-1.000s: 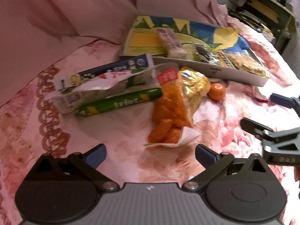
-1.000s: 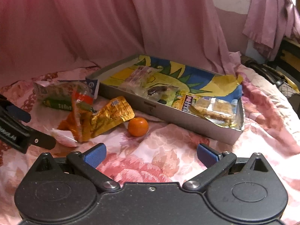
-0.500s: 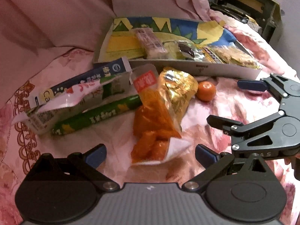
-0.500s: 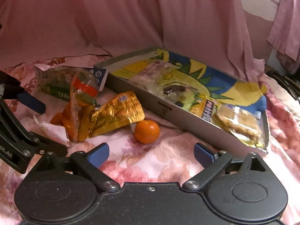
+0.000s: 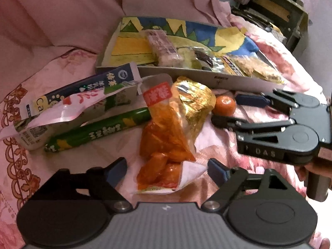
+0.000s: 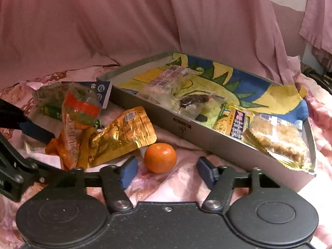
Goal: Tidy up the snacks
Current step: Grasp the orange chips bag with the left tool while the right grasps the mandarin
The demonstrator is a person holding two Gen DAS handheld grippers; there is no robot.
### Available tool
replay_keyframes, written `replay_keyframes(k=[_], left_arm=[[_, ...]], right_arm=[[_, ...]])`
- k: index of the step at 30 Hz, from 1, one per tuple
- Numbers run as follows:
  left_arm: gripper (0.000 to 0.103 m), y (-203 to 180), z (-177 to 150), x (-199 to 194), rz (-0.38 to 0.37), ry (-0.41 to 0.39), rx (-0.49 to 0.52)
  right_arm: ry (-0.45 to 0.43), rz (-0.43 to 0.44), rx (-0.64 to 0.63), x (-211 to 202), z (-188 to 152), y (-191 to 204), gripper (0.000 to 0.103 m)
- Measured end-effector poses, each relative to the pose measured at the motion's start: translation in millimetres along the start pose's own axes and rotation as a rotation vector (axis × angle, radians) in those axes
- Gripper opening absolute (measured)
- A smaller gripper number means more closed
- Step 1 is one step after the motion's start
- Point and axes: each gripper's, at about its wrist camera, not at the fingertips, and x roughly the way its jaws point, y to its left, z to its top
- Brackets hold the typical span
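Observation:
An orange snack bag [image 5: 166, 137] lies on the floral cover, its lower end between the blue pads of my left gripper [image 5: 166, 169]. Those jaws are closing, and the pads stand just clear of the bag. A small mandarin [image 6: 160, 157] sits in front of the grey tray [image 6: 207, 139]. My right gripper [image 6: 167, 172] has its closing jaws on either side of the fruit without touching it. In the left wrist view the right gripper [image 5: 226, 111] reaches in from the right to the mandarin [image 5: 225, 104].
A gold pouch [image 5: 193, 101], a green sausage stick [image 5: 97, 130] and a blue-and-white packet [image 5: 83, 91] lie left of the mandarin. The tray [image 5: 228, 81] holds several wrapped snacks. Pink cloth hangs behind, and dark furniture [image 5: 276, 14] stands at the far right.
Both grippers came closer to the snacks and their jaws narrowed. The right one slid in from the right up to the mandarin, and the left one closed in on the orange bag.

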Motion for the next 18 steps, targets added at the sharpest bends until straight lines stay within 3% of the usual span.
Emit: replay_keyframes(k=[2,6,18], left_arm=[[0.077,-3,0,-1,-0.002,0.007,0.022],[0.074,-3,0,-2,-0.002,0.009,0.018],[0.072,-7,-5,-13,-0.011,0.057,0.002]], right_arm=[[-0.005,0.001,-0.002,0,1,0,0.051],[-0.002,0.019,-0.013,1,1,1,0.036],[0.056,0.014,-0.056,-17,-4,16,0.035]])
